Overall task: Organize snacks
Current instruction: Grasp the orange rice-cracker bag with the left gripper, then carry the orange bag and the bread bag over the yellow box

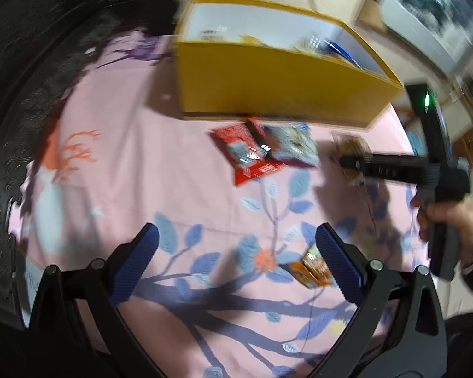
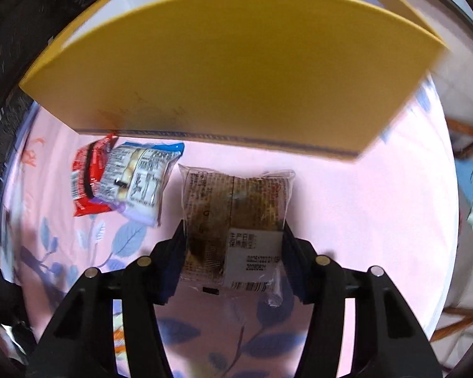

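My right gripper (image 2: 233, 236) has its two pads pressed against the left and right edges of a clear-wrapped brown snack packet (image 2: 235, 217), one packet only, lying flat on the pink floral cloth (image 2: 362, 208) just in front of the yellow box (image 2: 230, 72); a white date label sits on the near right part of its wrapper. From my left wrist camera I see that same gripper from the side, reaching in from the right with a hand (image 1: 451, 220) round its handle, and the brown packet shows there only as a blur by its tip. To the left of the packet I count two more loose snacks, a red packet (image 2: 85, 182) and a clear white-printed packet (image 2: 138, 182) that overlaps the red one's right side; both lie close to the box's front wall and apart from the brown packet. A fourth loose item, a small orange packet (image 1: 312, 271), lies on the cloth touching or just beside the right finger of my left gripper (image 1: 236, 261), whose blue-padded fingers stand wide apart with nothing between them but cloth. That makes four snacks outside the box. Inside the one open yellow box I can make out several wrappers and something blue, too blurred to count. Behind the box is a pale wall with one framed picture (image 1: 435, 9).
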Tool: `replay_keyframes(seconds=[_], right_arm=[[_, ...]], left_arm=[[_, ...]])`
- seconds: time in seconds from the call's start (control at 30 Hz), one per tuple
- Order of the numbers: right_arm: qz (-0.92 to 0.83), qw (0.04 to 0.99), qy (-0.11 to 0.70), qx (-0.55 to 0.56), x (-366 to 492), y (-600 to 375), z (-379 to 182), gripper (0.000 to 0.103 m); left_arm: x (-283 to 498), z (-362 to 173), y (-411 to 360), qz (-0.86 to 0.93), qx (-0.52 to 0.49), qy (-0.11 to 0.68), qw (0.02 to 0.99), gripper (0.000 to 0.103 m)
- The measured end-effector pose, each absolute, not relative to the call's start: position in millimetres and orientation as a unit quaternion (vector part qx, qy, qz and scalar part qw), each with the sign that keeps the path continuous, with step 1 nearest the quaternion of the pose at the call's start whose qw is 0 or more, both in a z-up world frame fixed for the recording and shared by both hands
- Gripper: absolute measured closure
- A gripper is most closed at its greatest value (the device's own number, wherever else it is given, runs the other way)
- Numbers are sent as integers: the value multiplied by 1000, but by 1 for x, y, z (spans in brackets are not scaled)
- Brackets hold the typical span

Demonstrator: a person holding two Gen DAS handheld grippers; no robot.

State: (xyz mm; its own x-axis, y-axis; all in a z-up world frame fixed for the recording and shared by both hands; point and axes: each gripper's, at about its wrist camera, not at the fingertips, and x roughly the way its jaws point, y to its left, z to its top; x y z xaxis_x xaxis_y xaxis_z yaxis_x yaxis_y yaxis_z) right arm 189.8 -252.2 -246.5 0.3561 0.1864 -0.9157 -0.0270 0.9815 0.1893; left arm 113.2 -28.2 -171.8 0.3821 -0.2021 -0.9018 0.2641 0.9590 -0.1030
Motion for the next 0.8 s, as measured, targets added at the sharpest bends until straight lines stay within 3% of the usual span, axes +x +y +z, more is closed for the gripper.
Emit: replay_keyframes(seconds=[0.27,0.4,0.47,0.7,0.8], right_arm=[[62,803,579,127,142,-274,-254,47],[54,796,585,147,129,-280,-259,47],[52,796,585,148,111,-277,-263,47],[51,796,586,145,105,-272,-266,47],[54,797,585,139,105,-268,-267,47]], left_arm=[[69,-215,-108,-292,227,484,793,2],[64,-234,-122,-327,254,480,773,2],[64,-244,-124,-332,268,478,768,10],[72,-246,-110,-359,223,494,760,58],[75,-243,-101,-357,202,501,762,60]])
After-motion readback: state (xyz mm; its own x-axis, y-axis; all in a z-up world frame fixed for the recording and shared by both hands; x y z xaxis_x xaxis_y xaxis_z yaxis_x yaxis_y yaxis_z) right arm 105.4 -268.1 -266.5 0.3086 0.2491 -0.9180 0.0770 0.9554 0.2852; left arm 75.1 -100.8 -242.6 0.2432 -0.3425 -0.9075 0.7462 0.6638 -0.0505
